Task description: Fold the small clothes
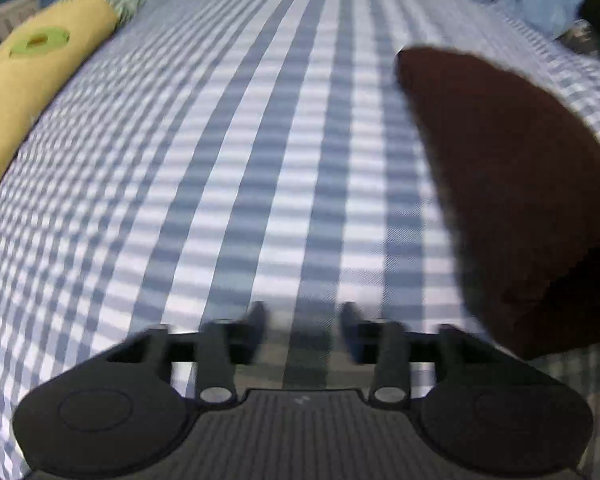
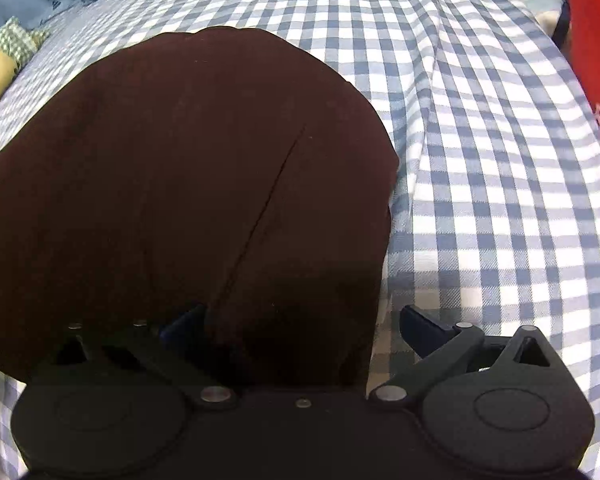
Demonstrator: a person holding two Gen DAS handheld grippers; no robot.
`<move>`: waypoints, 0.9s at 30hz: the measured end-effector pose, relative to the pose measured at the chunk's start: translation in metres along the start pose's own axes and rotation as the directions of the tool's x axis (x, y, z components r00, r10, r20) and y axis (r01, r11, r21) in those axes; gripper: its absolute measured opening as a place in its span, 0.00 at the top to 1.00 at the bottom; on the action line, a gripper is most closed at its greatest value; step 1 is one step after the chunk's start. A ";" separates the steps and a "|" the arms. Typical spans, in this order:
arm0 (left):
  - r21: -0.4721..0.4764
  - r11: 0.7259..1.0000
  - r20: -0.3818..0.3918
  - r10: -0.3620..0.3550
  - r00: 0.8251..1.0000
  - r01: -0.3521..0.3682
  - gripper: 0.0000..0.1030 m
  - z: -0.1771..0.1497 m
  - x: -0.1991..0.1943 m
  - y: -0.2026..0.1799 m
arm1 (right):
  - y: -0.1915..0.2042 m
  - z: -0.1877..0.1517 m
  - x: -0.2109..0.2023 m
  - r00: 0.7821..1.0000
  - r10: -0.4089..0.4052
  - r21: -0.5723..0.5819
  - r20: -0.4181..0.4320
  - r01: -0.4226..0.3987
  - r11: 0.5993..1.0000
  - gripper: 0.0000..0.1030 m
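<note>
Right claw (image 2: 300, 332) wide over brown garment (image 2: 188, 184) edge, checked sheet (image 2: 500, 200) beside

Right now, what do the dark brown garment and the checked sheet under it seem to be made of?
Dark brown garment: looks like a soft, matte knit, probably cotton jersey; no sheen, a stitched seam runs down it, edges drape limply.
Checked sheet: a woven blue-and-white gingham, likely cotton; fine twill lines show in the white squares, and it wrinkles in soft folds.

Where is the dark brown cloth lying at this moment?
The dark brown cloth lies flat on the blue-and-white checked sheet, directly before the open right claw; in the left wrist view it is at the right.
</note>
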State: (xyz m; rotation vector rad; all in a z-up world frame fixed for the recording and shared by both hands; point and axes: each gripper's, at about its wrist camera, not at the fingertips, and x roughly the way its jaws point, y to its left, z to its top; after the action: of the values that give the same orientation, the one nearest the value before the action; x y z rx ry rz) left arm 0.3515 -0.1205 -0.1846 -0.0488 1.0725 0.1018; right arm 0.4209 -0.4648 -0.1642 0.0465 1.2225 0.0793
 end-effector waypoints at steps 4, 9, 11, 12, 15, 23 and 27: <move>0.120 0.989 0.092 -0.094 0.991 0.083 0.26 -0.005 -0.022 -0.024 | -0.011 -0.004 0.000 1.000 0.018 0.057 -0.011 -0.017 0.998 0.01; 0.308 0.939 0.146 -0.204 0.968 0.151 0.15 -0.011 -0.031 -0.089 | -0.014 -0.009 -0.003 1.000 0.010 0.061 -0.006 -0.010 0.998 0.01; 0.343 0.932 0.162 -0.183 0.970 0.119 0.12 -0.009 -0.027 -0.113 | -0.014 -0.009 -0.003 1.000 0.011 0.070 -0.010 -0.011 0.998 0.01; 0.344 0.934 0.174 -0.167 0.971 0.099 0.11 -0.006 -0.023 -0.119 | -0.013 -0.008 -0.002 1.000 0.010 0.068 -0.011 -0.009 0.998 0.01; 0.291 0.956 0.201 -0.088 0.976 0.026 0.06 0.008 -0.008 -0.134 | -0.010 -0.005 -0.001 1.000 0.003 0.053 -0.012 -0.003 0.999 0.01; 0.122 0.985 0.142 -0.142 0.980 0.125 0.13 0.011 0.009 -0.089 | 0.002 0.000 -0.004 1.000 0.000 0.007 -0.017 0.000 1.000 0.01; -0.102 0.974 0.064 -0.198 0.978 0.204 0.12 0.012 0.027 -0.051 | 0.011 0.000 -0.005 1.000 0.003 -0.033 -0.012 -0.004 0.999 0.01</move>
State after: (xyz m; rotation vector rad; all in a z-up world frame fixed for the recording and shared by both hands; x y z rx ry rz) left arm 0.3799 -0.1690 -0.2034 -0.2508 1.0022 -0.0220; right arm 0.4187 -0.4545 -0.1586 0.0198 1.2323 0.1028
